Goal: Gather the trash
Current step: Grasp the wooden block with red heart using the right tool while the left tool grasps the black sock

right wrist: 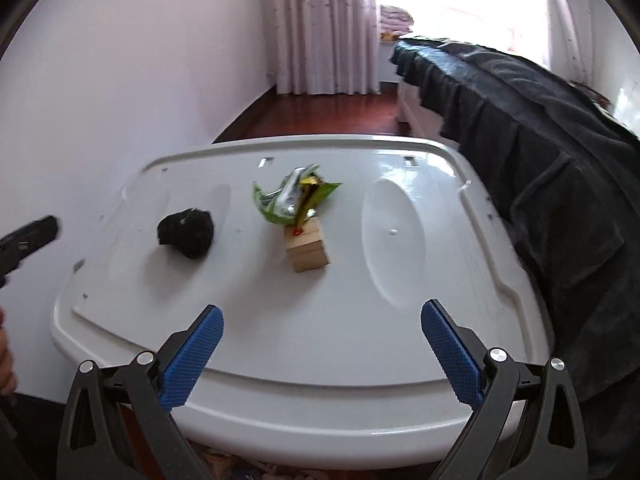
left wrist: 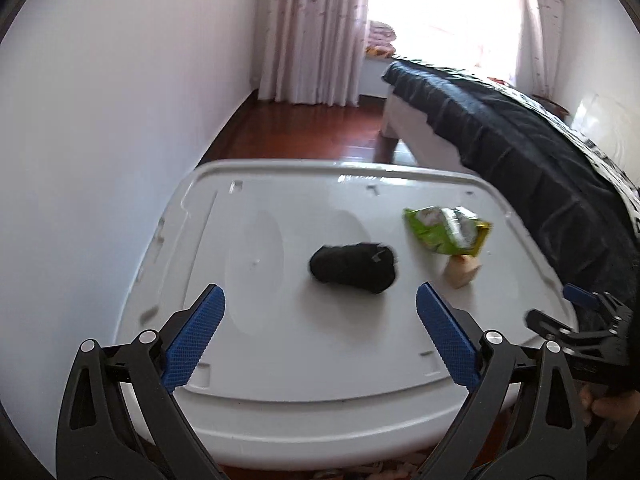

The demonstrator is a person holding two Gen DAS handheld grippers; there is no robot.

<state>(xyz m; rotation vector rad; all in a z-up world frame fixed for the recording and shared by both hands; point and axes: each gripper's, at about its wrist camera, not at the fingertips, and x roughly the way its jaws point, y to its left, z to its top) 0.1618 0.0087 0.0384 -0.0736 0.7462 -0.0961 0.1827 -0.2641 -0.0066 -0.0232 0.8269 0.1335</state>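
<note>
We see a green snack wrapper, its print too blurred to read, on the white lid touching a small wooden block; a black bundle lies just ahead of our spread, empty left gripper. Our right gripper is spread too, short of the wrapper.

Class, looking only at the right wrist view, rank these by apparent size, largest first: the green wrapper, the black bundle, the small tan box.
1. green wrapper
2. black bundle
3. small tan box

Wrapper and bundle look close; the crumpled wrapper makes this uncertain.
</note>
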